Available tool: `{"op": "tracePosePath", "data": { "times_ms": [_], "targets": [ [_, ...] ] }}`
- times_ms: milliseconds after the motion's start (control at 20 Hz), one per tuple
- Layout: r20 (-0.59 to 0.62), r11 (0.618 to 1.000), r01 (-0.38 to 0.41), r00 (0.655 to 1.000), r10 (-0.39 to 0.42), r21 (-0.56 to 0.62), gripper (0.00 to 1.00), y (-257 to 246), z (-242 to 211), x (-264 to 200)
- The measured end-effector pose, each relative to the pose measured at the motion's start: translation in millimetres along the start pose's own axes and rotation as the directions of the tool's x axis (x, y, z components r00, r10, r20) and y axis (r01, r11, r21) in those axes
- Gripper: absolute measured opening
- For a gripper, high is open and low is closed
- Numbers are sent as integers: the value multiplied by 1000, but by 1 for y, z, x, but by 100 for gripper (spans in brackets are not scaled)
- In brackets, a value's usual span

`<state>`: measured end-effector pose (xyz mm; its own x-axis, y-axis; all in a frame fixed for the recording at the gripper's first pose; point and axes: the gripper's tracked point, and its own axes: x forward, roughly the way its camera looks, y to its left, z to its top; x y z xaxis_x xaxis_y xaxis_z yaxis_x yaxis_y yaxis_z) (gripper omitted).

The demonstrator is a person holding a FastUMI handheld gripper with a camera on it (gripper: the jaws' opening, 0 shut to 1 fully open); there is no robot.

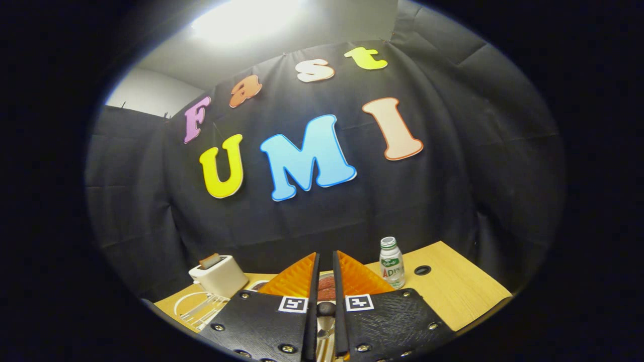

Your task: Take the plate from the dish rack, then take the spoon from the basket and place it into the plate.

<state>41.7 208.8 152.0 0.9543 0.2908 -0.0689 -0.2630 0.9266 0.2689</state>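
My gripper, fingers nearly closed at lower centre and holding nothing, could clip the bottle or toaster descending blind.

one gripper with two fingers, nearly closed with a slim gap between them. one wooden desk. one white toaster holding one slice of toast. one small drink bottle. one round hole in the desk. one white wire dish rack.
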Motion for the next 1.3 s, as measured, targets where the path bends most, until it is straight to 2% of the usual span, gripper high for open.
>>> {"op": "tracePosePath", "data": {
  "times_ms": [250,550,900,1300],
  "targets": [
    [-62,988,-152,987,150,-26,13,88,-15,-31],
    [-181,958,-287,943,278,-24,13,171,-66,-76],
    [-326,939,-344,890,319,-22,13,218,-150,-119],
    [-370,919,-377,875,313,-113,13,251,-205,-130]
  ]
}}
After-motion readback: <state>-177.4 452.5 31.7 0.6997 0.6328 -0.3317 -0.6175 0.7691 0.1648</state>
